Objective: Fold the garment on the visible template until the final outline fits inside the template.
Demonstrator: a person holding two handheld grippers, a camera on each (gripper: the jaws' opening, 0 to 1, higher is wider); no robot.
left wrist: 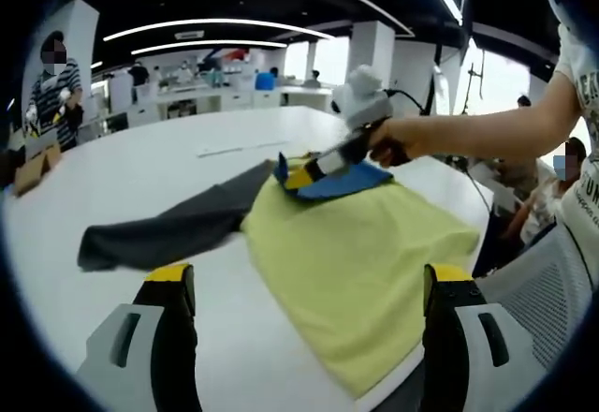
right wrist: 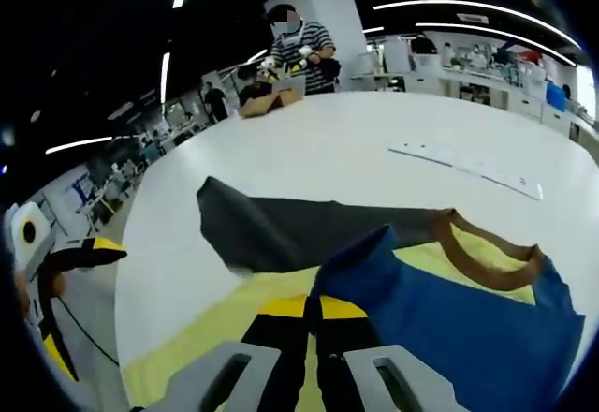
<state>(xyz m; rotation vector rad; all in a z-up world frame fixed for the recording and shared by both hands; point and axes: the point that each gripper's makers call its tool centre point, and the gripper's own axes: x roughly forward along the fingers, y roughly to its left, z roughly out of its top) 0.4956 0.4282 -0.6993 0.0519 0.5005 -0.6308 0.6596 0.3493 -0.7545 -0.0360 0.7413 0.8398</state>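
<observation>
A yellow garment (left wrist: 360, 253) with a blue part (left wrist: 348, 181) lies spread on the white table (left wrist: 168, 164), close to its near edge. A dark grey cloth (left wrist: 187, 227) stretches out from under its left side. My right gripper (left wrist: 301, 174), held by a hand, is shut on the blue fabric's edge at the garment's far end. In the right gripper view its jaws (right wrist: 314, 314) are pressed together on the blue fabric (right wrist: 459, 332), beside a brown collar (right wrist: 491, 264). My left gripper (left wrist: 314, 276) hovers open above the garment's near side, holding nothing.
A long pale strip (right wrist: 468, 164) lies on the table beyond the garment. A person in a striped top (right wrist: 301, 45) stands at the far side by a cardboard box (right wrist: 271, 101). A mesh chair (left wrist: 547, 290) sits at the table's right edge.
</observation>
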